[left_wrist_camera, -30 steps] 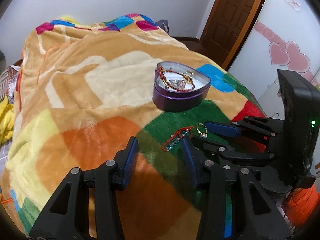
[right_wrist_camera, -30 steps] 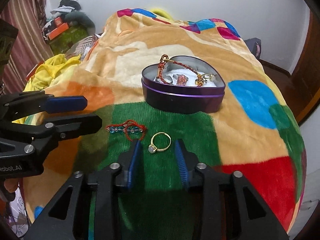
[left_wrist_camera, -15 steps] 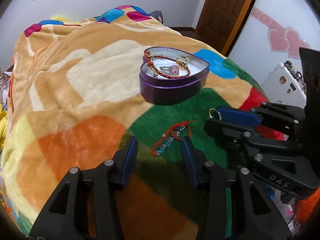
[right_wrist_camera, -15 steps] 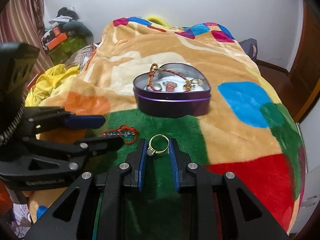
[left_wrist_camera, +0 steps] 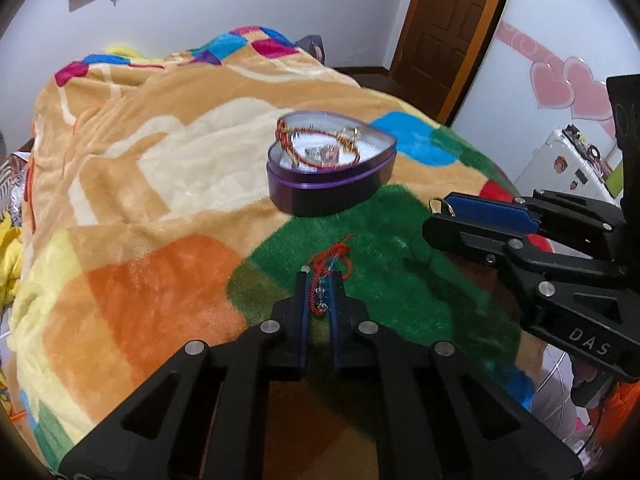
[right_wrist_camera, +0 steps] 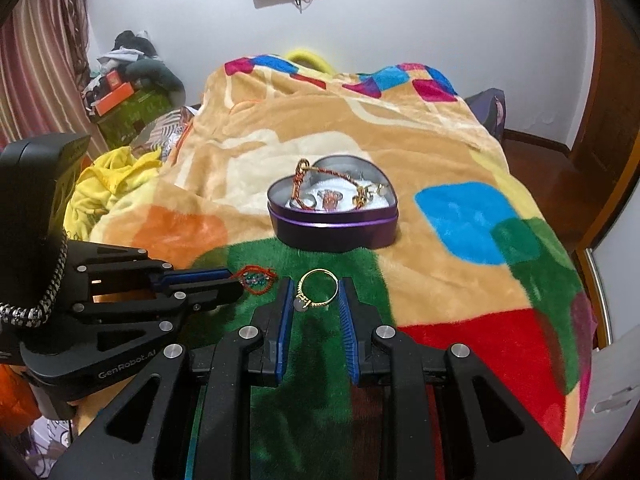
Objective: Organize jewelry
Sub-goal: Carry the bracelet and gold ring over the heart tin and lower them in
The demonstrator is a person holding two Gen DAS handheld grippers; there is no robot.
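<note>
The gold ring (right_wrist_camera: pixel 316 290) I have pinched in my right hand-held gripper (right_wrist_camera: pixel 314 292); its band spans flat between the two blue pads, the stone toward the left pad, and it seems lifted off the green patch of the blanket (right_wrist_camera: pixel 440 148) on the bed. In the left wrist view only a sliver of the ring (left_wrist_camera: pixel 440 205) shows at that gripper's tip. The heart-shaped tin (right_wrist_camera: pixel 334 220) lies straight ahead of the ring, toward the head of the bed, its open top facing up and already holding a braided bracelet and some small pieces. I judge the next move is a short forward carry over the near wall of the tin, then a release.

The red beaded bracelet (left_wrist_camera: pixel 326 280) sits in my left hand-held gripper (left_wrist_camera: pixel 320 292), the pads pressed in on it with its long axis running along the fingers, a loop of cord sticking out past the tips toward the tin. The tin (left_wrist_camera: pixel 332 176) is ahead of it too, slightly right.

The right gripper looks a little nearer the tin. Both approach the same opening from side by side, so they could crowd each other; nothing else stands between.
</note>
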